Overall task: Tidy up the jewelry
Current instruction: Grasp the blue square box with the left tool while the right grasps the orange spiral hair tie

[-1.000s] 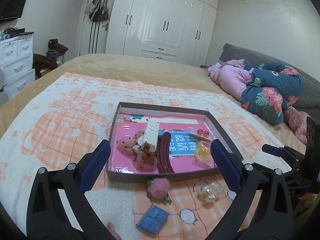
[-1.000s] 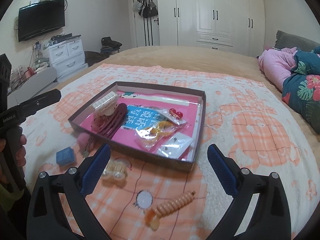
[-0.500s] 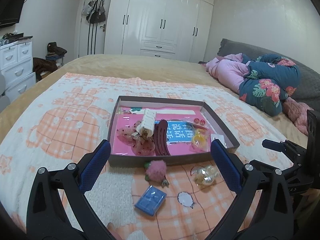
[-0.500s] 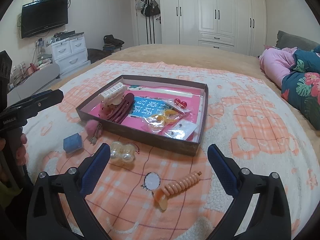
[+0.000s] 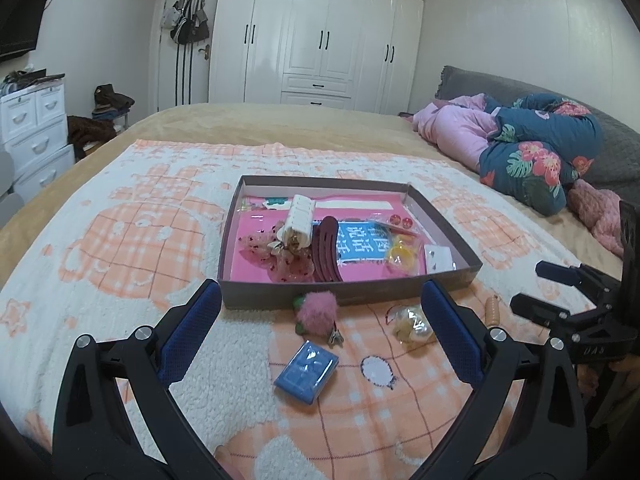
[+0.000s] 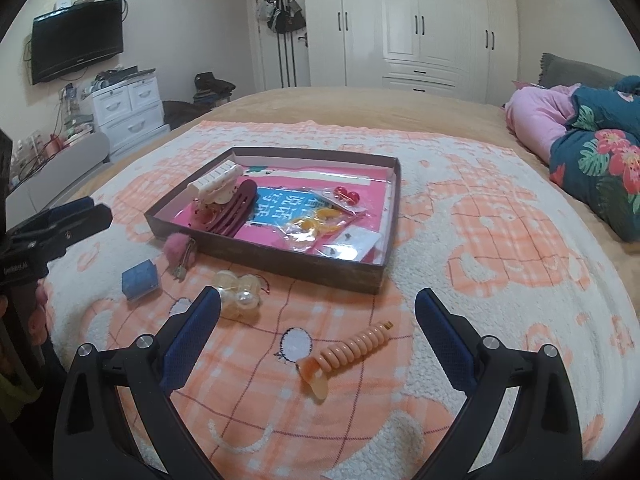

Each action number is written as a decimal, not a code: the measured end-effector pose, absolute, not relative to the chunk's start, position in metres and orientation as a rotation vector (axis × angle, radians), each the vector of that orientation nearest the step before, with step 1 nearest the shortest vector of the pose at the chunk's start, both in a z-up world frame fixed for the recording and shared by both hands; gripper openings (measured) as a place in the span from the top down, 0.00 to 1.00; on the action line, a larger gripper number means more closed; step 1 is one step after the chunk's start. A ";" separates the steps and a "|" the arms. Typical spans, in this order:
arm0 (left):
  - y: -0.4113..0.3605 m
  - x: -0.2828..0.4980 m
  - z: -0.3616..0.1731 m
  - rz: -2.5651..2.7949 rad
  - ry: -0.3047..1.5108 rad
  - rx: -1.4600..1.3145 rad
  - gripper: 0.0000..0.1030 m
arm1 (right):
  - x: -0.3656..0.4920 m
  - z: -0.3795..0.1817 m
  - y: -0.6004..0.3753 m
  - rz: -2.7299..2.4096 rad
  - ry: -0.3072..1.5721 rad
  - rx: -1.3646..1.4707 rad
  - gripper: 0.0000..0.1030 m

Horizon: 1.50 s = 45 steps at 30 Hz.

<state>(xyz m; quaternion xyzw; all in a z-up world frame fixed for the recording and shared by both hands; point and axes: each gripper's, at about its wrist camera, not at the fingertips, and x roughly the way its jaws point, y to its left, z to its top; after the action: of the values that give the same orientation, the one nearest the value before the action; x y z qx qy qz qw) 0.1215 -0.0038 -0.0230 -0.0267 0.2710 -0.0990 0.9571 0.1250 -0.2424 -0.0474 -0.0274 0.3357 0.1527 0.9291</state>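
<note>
Hovering above the blanket (image 6: 500, 240) on the bed, both tools are spread wide and carry nothing: the left tool (image 5: 320, 334) frames the blue packet (image 5: 306, 371) and the pink pom-pom clip (image 5: 318, 312), while the right tool (image 6: 318, 330) frames the peach spiral hair tie (image 6: 348, 354). The shallow box (image 6: 320, 268) already holds several pieces; four items lie loose on the blanket just outside its near wall, the pearl bundle (image 6: 238, 294) among them. The step in hand looks like picking up a loose piece. For the spiral hair tie, I would lower the right tool straight down, close across its narrow width near the middle, and press lightly, since the plush pile may snag the fingertips.
</note>
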 end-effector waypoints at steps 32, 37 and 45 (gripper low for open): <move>-0.015 0.115 -0.071 -0.164 0.672 0.095 0.11 | 0.126 -0.094 -0.247 0.163 0.808 -0.024 0.07; -0.017 0.120 -0.076 -0.176 0.680 0.110 0.11 | 0.141 -0.107 -0.241 0.151 0.849 -0.017 0.08; -0.021 0.127 -0.083 -0.180 0.695 0.132 0.11 | 0.148 -0.120 -0.229 0.127 0.857 -0.067 0.24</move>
<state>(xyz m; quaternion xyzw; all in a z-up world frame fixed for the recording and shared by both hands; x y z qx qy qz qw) 0.1272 -0.0214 -0.0833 0.0645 0.3397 -0.0883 0.9342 0.1482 -0.2291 -0.1196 -0.0326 0.4152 0.0617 0.9071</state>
